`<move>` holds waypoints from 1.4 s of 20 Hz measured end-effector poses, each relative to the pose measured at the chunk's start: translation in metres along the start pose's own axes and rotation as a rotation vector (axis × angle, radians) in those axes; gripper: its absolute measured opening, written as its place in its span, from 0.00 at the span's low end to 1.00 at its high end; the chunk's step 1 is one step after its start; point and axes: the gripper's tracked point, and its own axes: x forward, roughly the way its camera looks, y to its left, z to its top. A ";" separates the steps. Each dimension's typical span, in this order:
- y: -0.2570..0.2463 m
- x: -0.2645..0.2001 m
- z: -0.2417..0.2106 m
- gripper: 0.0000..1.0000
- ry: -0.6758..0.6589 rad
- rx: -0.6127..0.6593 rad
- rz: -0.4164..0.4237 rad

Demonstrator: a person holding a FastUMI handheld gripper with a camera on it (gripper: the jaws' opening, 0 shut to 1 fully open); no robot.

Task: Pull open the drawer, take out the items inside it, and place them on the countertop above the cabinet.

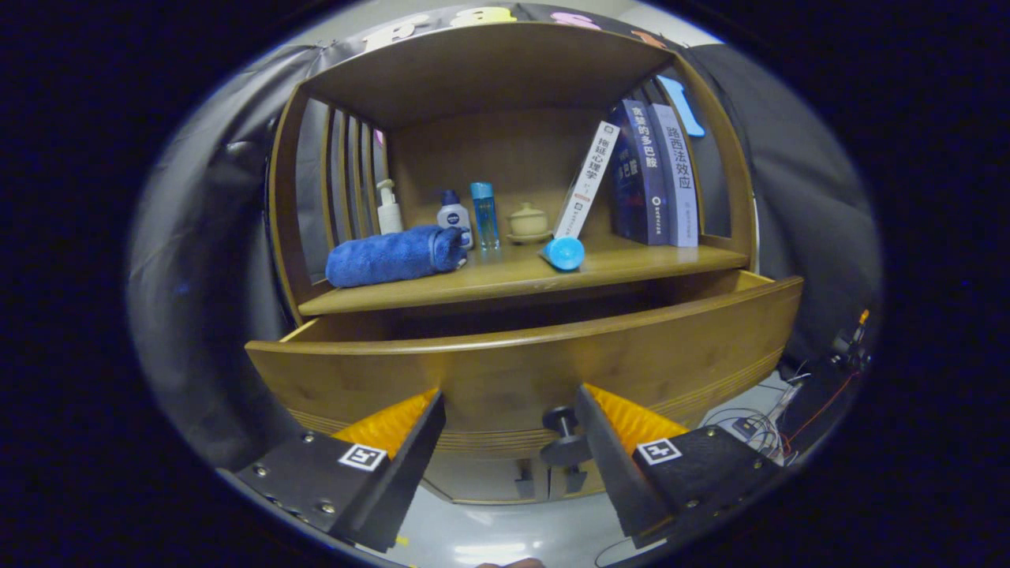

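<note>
Facing pulled-out drawer [521,355], knob [562,432] btwn parted jaws of gripper [511,410].

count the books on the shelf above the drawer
3: a white book leaning against a dark blue book, with a pale purple book beside that, all right of the lidded cup. The gripper is open.

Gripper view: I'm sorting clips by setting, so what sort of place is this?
Probably a staged home corner in a recording booth: a wooden shelf cabinet with its drawer pulled open, upright books, a rolled blue towel. The hand-held gripper is open.
</note>
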 end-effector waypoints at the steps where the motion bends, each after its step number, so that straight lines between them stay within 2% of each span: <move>1: 0.000 0.005 0.001 0.99 0.003 0.002 -0.001; 19: 0.004 0.063 0.018 0.99 0.016 0.056 0.003; 26: 0.002 0.061 0.019 0.99 -0.006 0.104 0.011; 28: 0.000 0.056 0.033 0.99 -0.059 0.139 -0.008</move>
